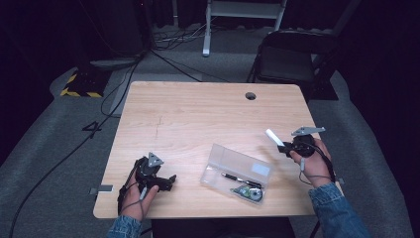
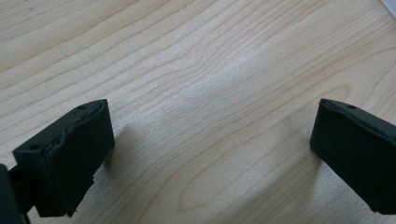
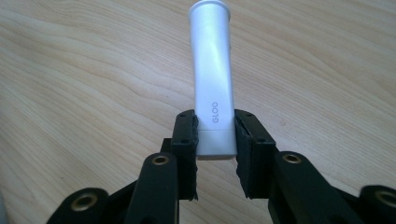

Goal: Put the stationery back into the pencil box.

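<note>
White glue stick [image 3: 214,79] clamped btwn right claw [image 3: 215,135] pads.

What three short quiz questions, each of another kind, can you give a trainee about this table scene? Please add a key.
1. True or false: the right claw is shut on the white glue stick.
2. The clear plastic case lies: A) between the two claws, B) beyond the table's hole, C) under the chair.
3. Fill in: the left claw stands ____ over bare wood.

Key: 1 true; 2 A; 3 open.
</note>
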